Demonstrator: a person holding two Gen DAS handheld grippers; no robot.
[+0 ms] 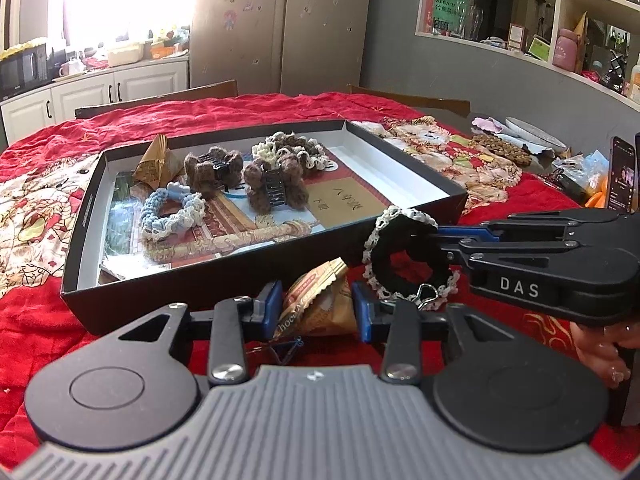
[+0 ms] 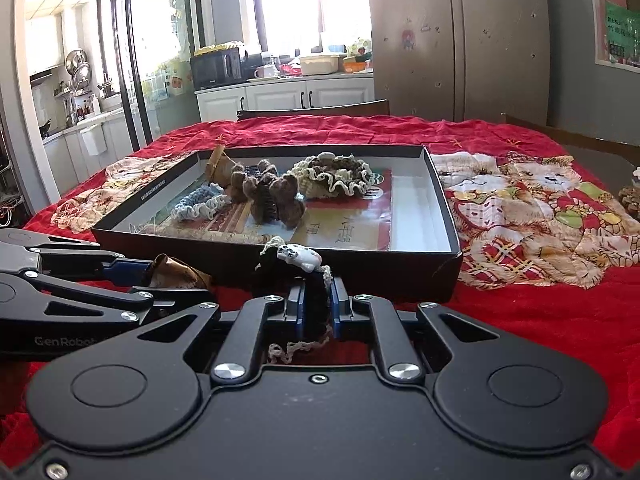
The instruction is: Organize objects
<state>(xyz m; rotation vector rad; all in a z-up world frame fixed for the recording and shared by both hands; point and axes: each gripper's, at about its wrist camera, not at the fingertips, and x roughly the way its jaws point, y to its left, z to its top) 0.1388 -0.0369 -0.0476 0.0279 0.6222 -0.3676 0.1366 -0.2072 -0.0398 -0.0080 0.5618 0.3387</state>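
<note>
Your left gripper [image 1: 316, 312] clamps a crinkled tan snack packet [image 1: 320, 300] just before the black shallow cardboard box [image 1: 416, 216]. Your right gripper [image 2: 318, 308] pinches a black crocheted scrunchie with cream lace edging [image 1: 404, 260] beside it. Beyond, brown fuzzy hair claws [image 1: 240, 176] lie inside the box.

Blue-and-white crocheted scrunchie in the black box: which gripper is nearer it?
Left. The left gripper, closed on a gold snack packet, sits just outside the box wall below the blue-and-white crocheted scrunchie; the right gripper is farther right.
</note>
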